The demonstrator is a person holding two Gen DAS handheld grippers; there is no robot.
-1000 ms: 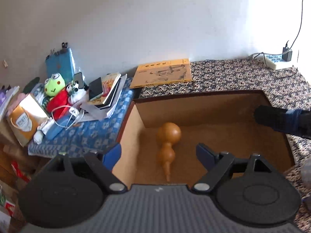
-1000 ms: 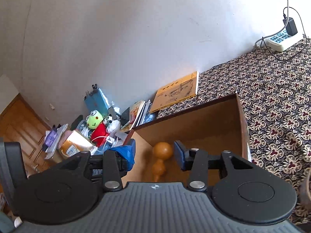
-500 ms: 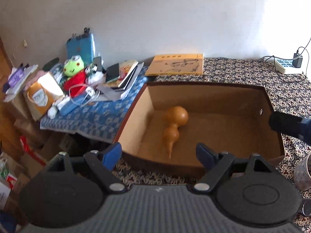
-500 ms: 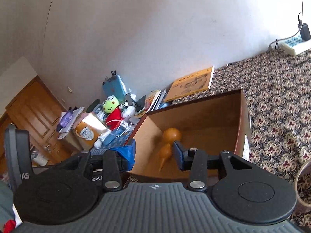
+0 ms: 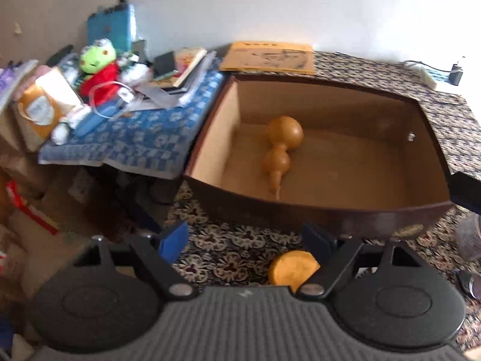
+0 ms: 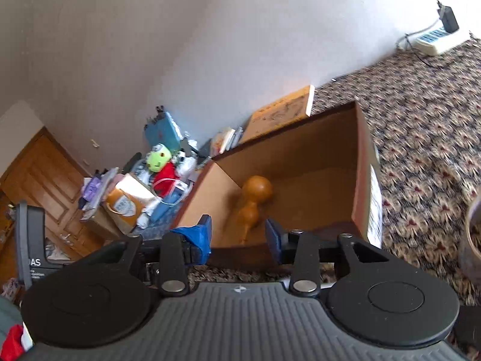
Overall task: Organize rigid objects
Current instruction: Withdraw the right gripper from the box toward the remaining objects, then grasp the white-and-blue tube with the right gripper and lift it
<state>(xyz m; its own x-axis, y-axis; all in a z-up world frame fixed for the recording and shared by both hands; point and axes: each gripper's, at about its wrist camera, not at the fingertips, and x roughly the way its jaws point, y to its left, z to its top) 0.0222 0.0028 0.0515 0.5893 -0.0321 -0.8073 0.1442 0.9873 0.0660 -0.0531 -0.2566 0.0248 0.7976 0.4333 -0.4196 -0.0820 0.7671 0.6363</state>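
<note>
Both grippers have backed out of the box [image 5: 330, 210]; gourd [image 5: 281, 147] lies inside, far-left, so it's stowed. Left gripper [image 5: 246, 240] jaws wide, empty, over a yellow disc [image 5: 293, 267] near the box's front wall. Right gripper [image 6: 237, 234] closing, nothing between. Counter to the right is open.

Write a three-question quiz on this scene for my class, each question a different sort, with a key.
1. True or false: the gourd stands upright in the cardboard box.
2. What lies on the patterned cloth nearest the left gripper? A) yellow round block B) frog toy C) power strip
3. Fill in: the yellow book lies behind the box, against the ____.

Key: 1 false, it lies on its side; 2 A, the yellow round block; 3 wall.
</note>
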